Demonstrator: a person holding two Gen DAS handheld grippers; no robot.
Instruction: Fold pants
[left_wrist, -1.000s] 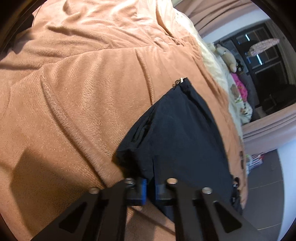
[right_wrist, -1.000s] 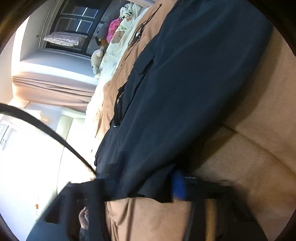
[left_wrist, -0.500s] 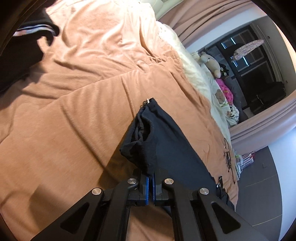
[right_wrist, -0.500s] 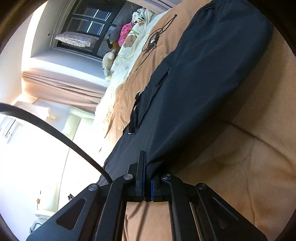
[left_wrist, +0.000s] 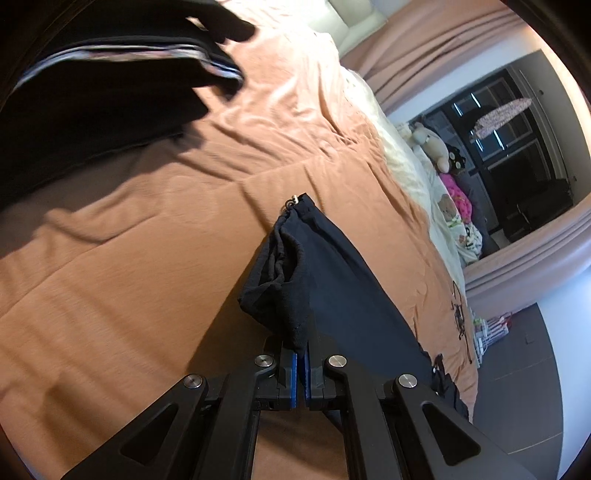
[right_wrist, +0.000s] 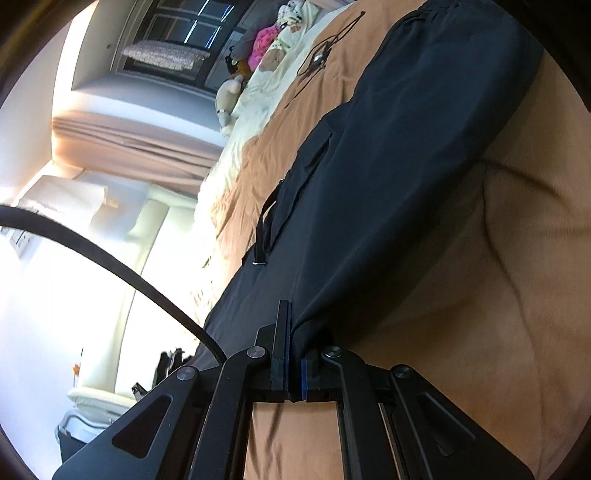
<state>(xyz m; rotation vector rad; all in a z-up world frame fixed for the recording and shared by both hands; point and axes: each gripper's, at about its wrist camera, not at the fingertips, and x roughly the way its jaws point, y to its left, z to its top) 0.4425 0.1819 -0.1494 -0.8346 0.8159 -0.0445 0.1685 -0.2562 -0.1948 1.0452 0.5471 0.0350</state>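
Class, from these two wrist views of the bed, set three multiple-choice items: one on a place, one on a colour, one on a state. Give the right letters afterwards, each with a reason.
1. Where do the dark navy fabric pants lie?
A. on a wooden floor
B. on the tan-orange bed cover
C. over a chair

2. What colour are the pads on the left gripper's fingers?
A. blue
B. red
C. yellow

3. In what state is the right gripper?
A. wide open above the pants
B. shut on nothing
C. shut on an edge of the pants

Answers: 1 B, the pants stretch across the cover in the right wrist view. 2 A, blue strips show where the fingers meet. 3 C, dark cloth runs into the closed fingers.
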